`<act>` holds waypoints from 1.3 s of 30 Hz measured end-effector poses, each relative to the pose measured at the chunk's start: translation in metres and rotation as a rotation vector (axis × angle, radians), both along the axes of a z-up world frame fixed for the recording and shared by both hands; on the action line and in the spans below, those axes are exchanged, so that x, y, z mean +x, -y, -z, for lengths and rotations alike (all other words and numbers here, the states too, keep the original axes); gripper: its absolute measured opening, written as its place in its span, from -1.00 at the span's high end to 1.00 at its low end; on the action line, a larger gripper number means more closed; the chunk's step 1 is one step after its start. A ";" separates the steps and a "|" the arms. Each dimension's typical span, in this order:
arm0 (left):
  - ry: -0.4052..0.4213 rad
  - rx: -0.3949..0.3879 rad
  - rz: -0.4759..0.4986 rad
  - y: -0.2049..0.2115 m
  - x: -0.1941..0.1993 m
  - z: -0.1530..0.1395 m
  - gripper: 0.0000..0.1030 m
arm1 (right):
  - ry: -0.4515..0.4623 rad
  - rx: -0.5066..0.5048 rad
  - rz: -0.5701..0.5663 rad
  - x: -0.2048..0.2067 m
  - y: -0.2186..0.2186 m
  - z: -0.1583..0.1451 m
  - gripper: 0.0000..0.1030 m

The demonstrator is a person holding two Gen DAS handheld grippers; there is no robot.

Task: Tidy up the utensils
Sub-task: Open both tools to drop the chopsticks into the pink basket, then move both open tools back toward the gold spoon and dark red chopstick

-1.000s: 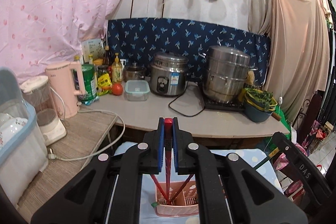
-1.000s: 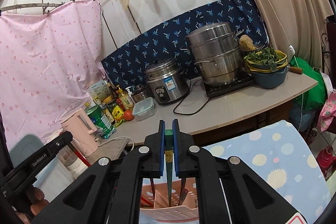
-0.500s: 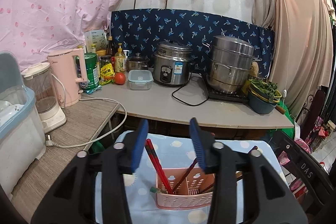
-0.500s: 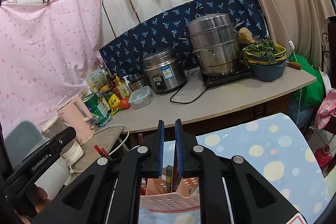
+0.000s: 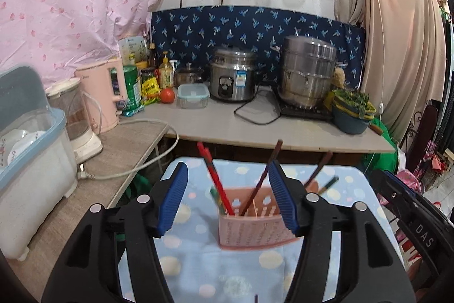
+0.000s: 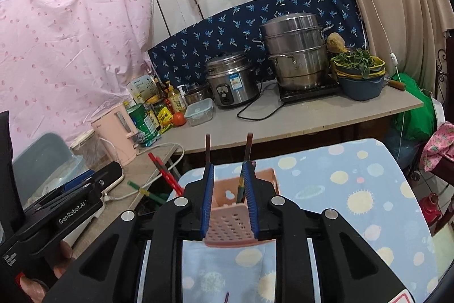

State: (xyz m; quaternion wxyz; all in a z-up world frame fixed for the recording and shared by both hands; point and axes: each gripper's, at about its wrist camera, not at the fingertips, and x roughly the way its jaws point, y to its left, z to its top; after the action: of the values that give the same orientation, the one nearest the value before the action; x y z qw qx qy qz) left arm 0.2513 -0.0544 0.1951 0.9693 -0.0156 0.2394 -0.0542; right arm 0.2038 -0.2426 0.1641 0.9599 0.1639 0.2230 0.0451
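- Left gripper (image 5: 228,200): jaws just opened wide, holding nothing, low in the frame before the pink utensil basket (image 5: 254,220).
- Right gripper (image 6: 229,199): jaws just opened a little, empty.

the pink basket (image 6: 229,217) is partly hidden behind the right hand-held gripper (image 6: 229,200); chopstick (image 5: 217,183) tips vanish inside it; a bottom-edge stick (image 5: 256,298) is cut off.
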 end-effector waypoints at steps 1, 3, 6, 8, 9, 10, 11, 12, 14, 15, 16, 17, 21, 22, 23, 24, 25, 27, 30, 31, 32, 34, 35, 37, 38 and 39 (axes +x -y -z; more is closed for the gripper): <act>-0.014 -0.001 0.002 -0.001 -0.006 0.005 -0.09 | -0.011 -0.005 -0.009 -0.008 -0.002 0.005 0.58; -0.036 0.013 -0.004 -0.003 -0.016 0.015 -0.09 | -0.035 -0.022 -0.020 -0.021 -0.006 0.016 0.58; -0.075 0.034 -0.007 -0.006 -0.033 0.034 -0.09 | -0.074 -0.041 -0.040 -0.042 -0.013 0.034 0.57; -0.106 0.033 0.004 -0.008 -0.045 0.048 -0.09 | -0.110 -0.051 -0.056 -0.055 -0.018 0.049 0.57; -0.121 0.034 0.006 -0.009 -0.050 0.055 -0.09 | -0.126 -0.055 -0.059 -0.061 -0.020 0.057 0.57; -0.138 0.034 0.004 -0.010 -0.055 0.063 -0.09 | -0.143 -0.056 -0.063 -0.066 -0.022 0.064 0.57; -0.158 0.033 0.004 -0.013 -0.062 0.072 -0.09 | -0.163 -0.055 -0.072 -0.072 -0.024 0.071 0.57; -0.177 0.031 0.004 -0.015 -0.067 0.080 -0.09 | -0.181 -0.055 -0.077 -0.078 -0.025 0.080 0.57; -0.216 0.019 0.002 -0.019 -0.077 0.096 -0.09 | -0.212 -0.066 -0.086 -0.087 -0.028 0.094 0.57; -0.238 0.015 0.002 -0.021 -0.082 0.104 -0.09 | -0.232 -0.073 -0.091 -0.093 -0.031 0.102 0.57; -0.256 0.016 0.000 -0.023 -0.087 0.112 -0.09 | -0.248 -0.072 -0.097 -0.096 -0.032 0.109 0.57; -0.266 0.021 -0.001 -0.024 -0.090 0.118 -0.09 | -0.263 -0.072 -0.106 -0.100 -0.034 0.116 0.57; -0.323 0.035 -0.004 -0.030 -0.108 0.147 -0.09 | -0.318 -0.099 -0.126 -0.117 -0.045 0.143 0.57; -0.340 0.032 -0.005 -0.032 -0.112 0.154 -0.09 | -0.331 -0.100 -0.134 -0.121 -0.047 0.151 0.57; -0.352 0.031 -0.005 -0.034 -0.115 0.160 -0.09 | -0.347 -0.102 -0.139 -0.124 -0.050 0.157 0.57; -0.361 0.032 -0.005 -0.035 -0.119 0.166 -0.09 | -0.362 -0.101 -0.144 -0.125 -0.051 0.163 0.57; -0.370 0.036 -0.007 -0.036 -0.123 0.172 -0.09 | -0.378 -0.103 -0.151 -0.128 -0.053 0.170 0.57; -0.390 0.037 -0.005 -0.037 -0.129 0.182 -0.09 | -0.402 -0.100 -0.160 -0.133 -0.057 0.182 0.57; -0.407 0.045 -0.001 -0.036 -0.137 0.193 -0.09 | -0.428 -0.093 -0.173 -0.135 -0.061 0.194 0.57; -0.410 0.048 0.000 -0.035 -0.139 0.196 -0.09 | -0.432 -0.093 -0.176 -0.136 -0.063 0.196 0.57; -0.416 0.045 0.003 -0.036 -0.142 0.199 -0.09 | -0.434 -0.094 -0.180 -0.137 -0.065 0.198 0.57; -0.429 0.039 0.008 -0.037 -0.147 0.203 -0.09 | -0.440 -0.097 -0.190 -0.137 -0.070 0.200 0.57; -0.434 0.039 0.011 -0.037 -0.147 0.204 -0.09 | -0.443 -0.098 -0.196 -0.138 -0.071 0.201 0.57; -0.444 0.041 0.011 -0.038 -0.151 0.208 -0.09 | -0.449 -0.102 -0.206 -0.138 -0.075 0.204 0.57; -0.448 0.042 0.012 -0.038 -0.152 0.210 -0.09 | -0.452 -0.105 -0.209 -0.137 -0.077 0.206 0.57; -0.451 0.044 0.011 -0.039 -0.154 0.211 -0.09 | -0.454 -0.109 -0.211 -0.136 -0.079 0.207 0.57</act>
State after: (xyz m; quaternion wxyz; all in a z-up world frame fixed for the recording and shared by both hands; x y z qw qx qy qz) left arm 0.0978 -0.0158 -0.0161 0.8911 -0.0047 0.4512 -0.0496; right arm 0.0673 -0.1634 -0.0431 0.8825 0.0938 0.4510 0.0950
